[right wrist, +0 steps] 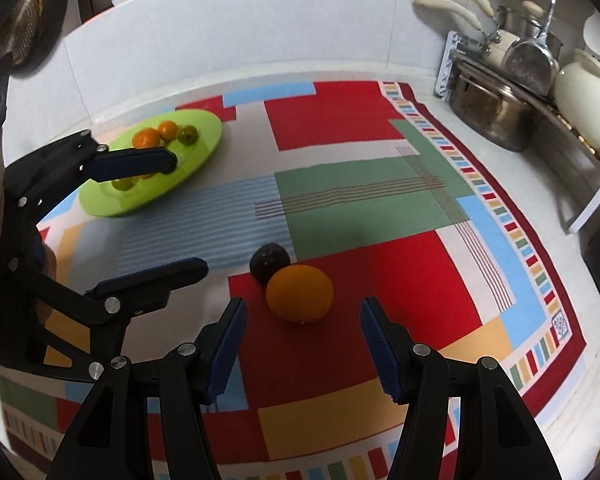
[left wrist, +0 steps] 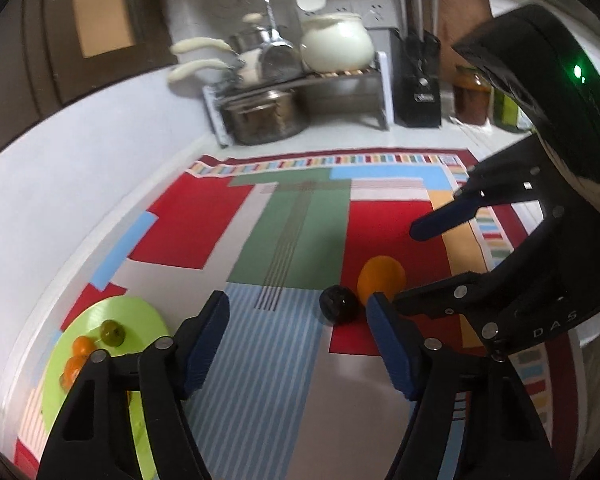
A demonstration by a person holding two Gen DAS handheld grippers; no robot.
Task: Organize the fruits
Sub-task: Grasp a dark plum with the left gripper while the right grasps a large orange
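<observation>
Both my grippers, left gripper and right gripper, hang with fingers apart and empty over orange touching dark fruit on cloth; several small fruits already on green plate, these two left.

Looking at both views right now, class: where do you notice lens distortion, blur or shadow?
Left wrist view: the countertop edge bows into a curve, the pot rack looks softly blurred, corners go black. Right wrist view: sharper overall, the cloth border bends, and the orange casts only a faint shadow.
</observation>
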